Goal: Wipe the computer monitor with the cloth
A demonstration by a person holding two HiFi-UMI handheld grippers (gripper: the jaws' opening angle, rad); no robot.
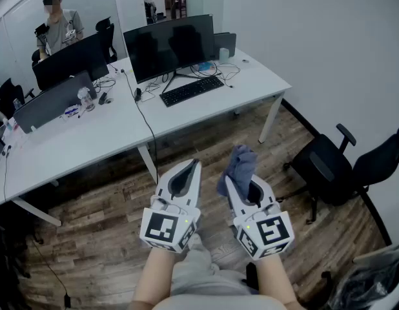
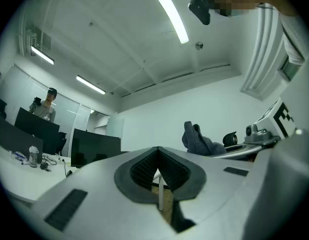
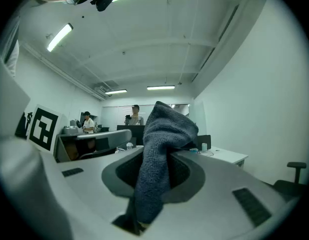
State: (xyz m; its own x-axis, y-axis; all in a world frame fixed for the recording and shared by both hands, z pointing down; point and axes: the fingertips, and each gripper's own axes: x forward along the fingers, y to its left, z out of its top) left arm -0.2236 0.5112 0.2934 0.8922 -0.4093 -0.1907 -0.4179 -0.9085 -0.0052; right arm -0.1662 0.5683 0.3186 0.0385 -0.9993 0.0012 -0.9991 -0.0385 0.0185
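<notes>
Well short of the monitor [image 1: 170, 47], the right gripper [image 1: 239, 182] clamps a grey-blue cloth [image 1: 242, 160], and the left gripper [image 1: 192, 166] beside it has its jaws pressed together, empty.

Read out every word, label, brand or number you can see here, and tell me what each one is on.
No text can be read.
Left marker cube and right marker cube: black square patterns only, no letters.
Monitor: dark screen, no brand legible.
Keyboard keys: too small to read.
Bottle label: too small to read.
Cloth: no tag showing.
</notes>
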